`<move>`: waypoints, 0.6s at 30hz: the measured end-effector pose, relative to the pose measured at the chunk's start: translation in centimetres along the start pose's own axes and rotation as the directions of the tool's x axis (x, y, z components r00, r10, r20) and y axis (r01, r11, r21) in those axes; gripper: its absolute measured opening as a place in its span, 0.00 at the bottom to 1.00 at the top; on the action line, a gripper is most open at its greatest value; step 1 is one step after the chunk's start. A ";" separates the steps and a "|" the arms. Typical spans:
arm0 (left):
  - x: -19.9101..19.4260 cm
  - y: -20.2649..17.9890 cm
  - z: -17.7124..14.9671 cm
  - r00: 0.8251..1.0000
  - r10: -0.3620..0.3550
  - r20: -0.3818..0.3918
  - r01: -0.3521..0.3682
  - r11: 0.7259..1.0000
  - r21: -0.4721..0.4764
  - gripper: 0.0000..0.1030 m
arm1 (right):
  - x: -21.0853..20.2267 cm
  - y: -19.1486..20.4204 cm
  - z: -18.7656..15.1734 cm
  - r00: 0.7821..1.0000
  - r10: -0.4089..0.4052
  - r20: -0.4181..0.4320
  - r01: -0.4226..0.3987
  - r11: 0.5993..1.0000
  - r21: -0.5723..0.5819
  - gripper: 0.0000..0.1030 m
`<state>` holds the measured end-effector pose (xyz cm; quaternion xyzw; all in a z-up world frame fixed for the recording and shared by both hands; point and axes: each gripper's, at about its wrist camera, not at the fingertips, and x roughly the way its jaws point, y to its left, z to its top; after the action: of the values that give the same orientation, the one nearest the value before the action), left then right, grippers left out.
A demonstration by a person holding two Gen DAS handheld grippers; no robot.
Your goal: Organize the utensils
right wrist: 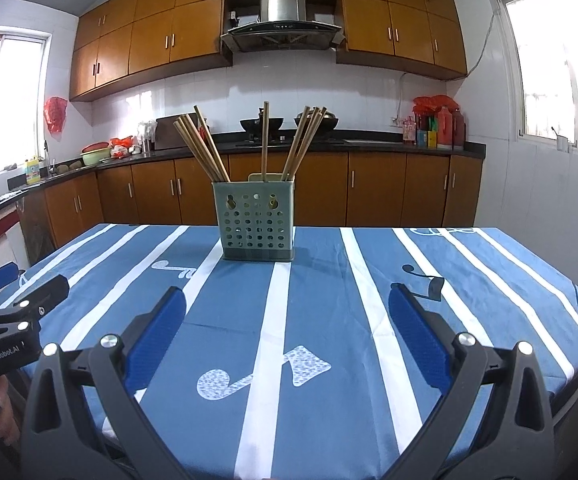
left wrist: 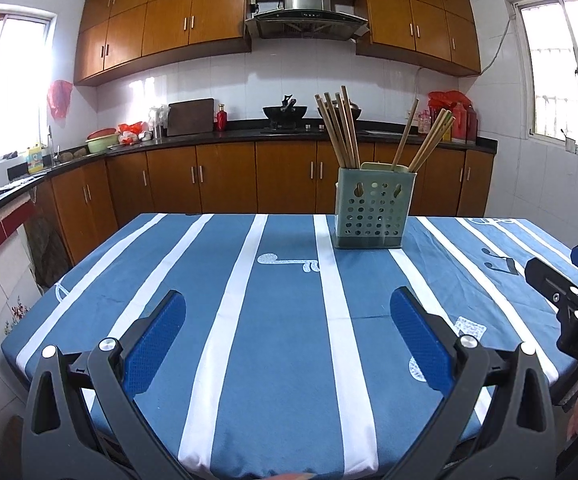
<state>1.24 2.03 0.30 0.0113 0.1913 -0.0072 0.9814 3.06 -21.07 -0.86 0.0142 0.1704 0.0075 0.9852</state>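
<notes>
A pale green perforated utensil holder (left wrist: 372, 208) stands upright near the far edge of the table; it also shows in the right wrist view (right wrist: 255, 220). Several wooden chopsticks (left wrist: 343, 132) stand in it, fanned out left and right (right wrist: 205, 144). My left gripper (left wrist: 289, 304) is open and empty, low over the near part of the table. My right gripper (right wrist: 287, 304) is open and empty too, beside the left one. Each gripper shows at the edge of the other's view: the right one (left wrist: 569, 280), the left one (right wrist: 21, 284).
The table carries a blue cloth with white stripes (left wrist: 281, 320) and music-note prints (right wrist: 249, 372). Behind it run kitchen counters with wooden cabinets (left wrist: 225, 176), woks on a stove (left wrist: 285, 114), bottles (right wrist: 441, 126) and a range hood (right wrist: 281, 20).
</notes>
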 end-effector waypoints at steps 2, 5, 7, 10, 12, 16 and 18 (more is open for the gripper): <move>0.0 -0.1 0.0 1.000 -0.003 0.000 0.003 1.000 0.000 0.98 | 0.2 -0.1 0.0 1.000 0.000 -0.001 0.000 1.000 0.002 0.96; -0.1 -0.2 0.0 1.000 -0.006 0.001 0.006 1.000 0.002 0.98 | 0.2 -0.1 0.1 1.000 0.001 -0.001 -0.001 1.000 0.002 0.96; -0.1 -0.3 -0.1 1.000 -0.007 0.000 0.007 1.000 0.003 0.98 | 0.1 -0.1 0.0 1.000 0.001 -0.001 -0.001 1.000 0.002 0.96; -0.1 -0.4 -0.1 1.000 -0.009 -0.002 0.010 1.000 0.003 0.98 | 0.1 -0.1 0.0 1.000 0.000 0.000 0.000 1.000 0.002 0.96; -0.1 -0.5 0.0 1.000 -0.011 -0.003 0.011 1.000 0.004 0.98 | 0.2 -0.1 0.0 1.000 0.000 0.000 0.000 1.000 0.003 0.96; -0.1 -0.5 0.0 1.000 -0.012 -0.004 0.012 1.000 0.003 0.98 | 0.2 -0.1 0.0 1.000 0.000 0.000 0.000 1.000 0.004 0.96; -0.1 -0.5 0.0 1.000 -0.012 -0.005 0.012 1.000 0.003 0.98 | 0.2 -0.1 0.0 1.000 0.000 -0.001 0.000 1.000 0.004 0.96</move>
<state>1.14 1.54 0.32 0.0116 0.1936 -0.0135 0.9809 3.19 -21.20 -0.95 0.0162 0.1708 0.0072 0.9852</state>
